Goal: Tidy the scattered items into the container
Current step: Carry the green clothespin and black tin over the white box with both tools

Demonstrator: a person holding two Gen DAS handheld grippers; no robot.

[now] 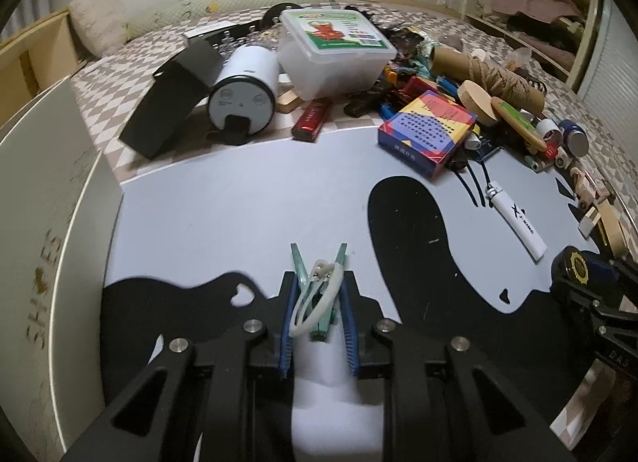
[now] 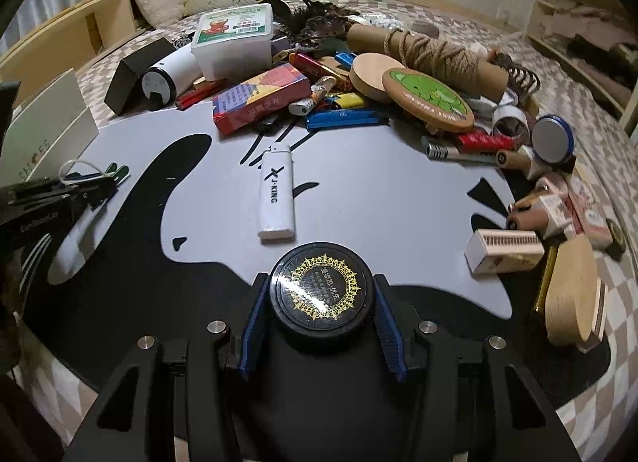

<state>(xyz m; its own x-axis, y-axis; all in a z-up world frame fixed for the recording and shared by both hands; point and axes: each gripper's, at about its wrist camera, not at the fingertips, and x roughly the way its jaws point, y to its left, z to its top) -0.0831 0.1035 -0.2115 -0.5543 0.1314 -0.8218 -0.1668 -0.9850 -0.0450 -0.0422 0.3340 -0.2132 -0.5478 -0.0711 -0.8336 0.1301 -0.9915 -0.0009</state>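
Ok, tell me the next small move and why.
Probably carry a load to the white box at the left: the left gripper is shut on a green clothespin, the right gripper on a black round tin, so neither can pick up more.

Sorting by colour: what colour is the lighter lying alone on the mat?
White lighter with black lettering, clearest in the right wrist view.

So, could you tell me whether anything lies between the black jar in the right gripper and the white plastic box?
Yes. The white lighter lies on the mat just ahead of the jar, and the colourful carton sits in front of the box, whose lid is on.
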